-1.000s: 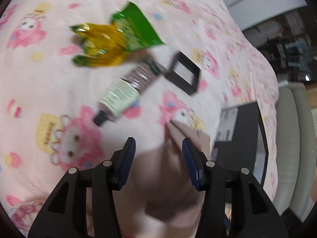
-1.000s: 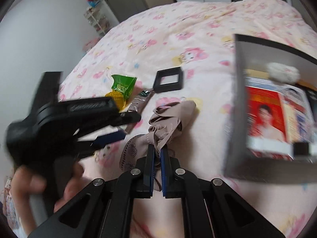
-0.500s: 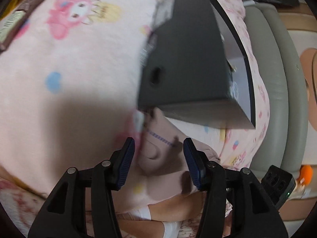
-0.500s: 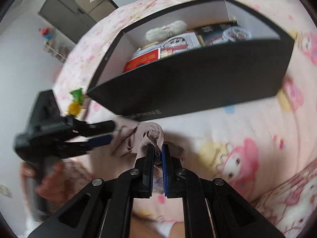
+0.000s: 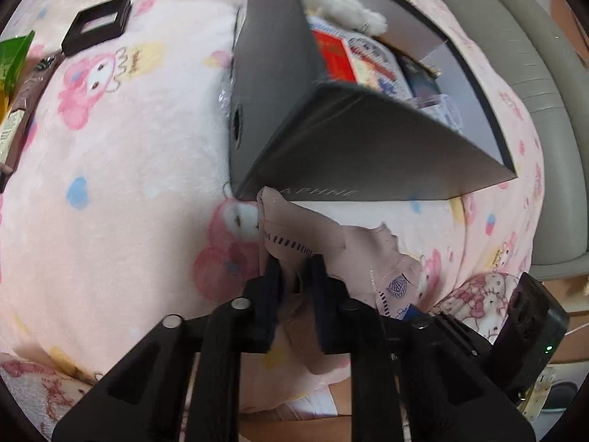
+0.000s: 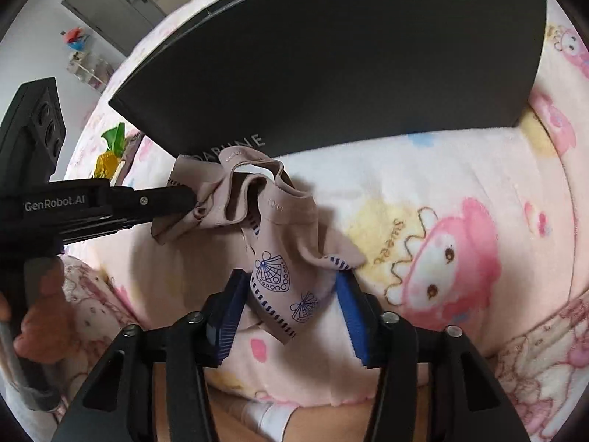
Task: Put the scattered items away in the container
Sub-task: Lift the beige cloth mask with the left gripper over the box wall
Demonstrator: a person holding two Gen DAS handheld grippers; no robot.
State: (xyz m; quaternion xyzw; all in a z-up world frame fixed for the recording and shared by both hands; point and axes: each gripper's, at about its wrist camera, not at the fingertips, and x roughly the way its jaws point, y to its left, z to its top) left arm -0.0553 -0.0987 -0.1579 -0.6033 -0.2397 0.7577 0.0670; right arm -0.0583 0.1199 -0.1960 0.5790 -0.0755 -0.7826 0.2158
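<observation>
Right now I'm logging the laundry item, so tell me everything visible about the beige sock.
The beige sock is thin knit fabric with navy shell prints and dashed trim. It hangs crumpled just above the pink blanket, before the black box. The left gripper pinches its cuff end; the right gripper is opening, its pads clear of the toe end between them.

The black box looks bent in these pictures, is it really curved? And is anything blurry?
Fisheye distortion: in the right wrist view the box bows like an arch; in the left wrist view it splays into a wedge. Both views are sharp; soft shadow lies under the beige cloth.
</observation>
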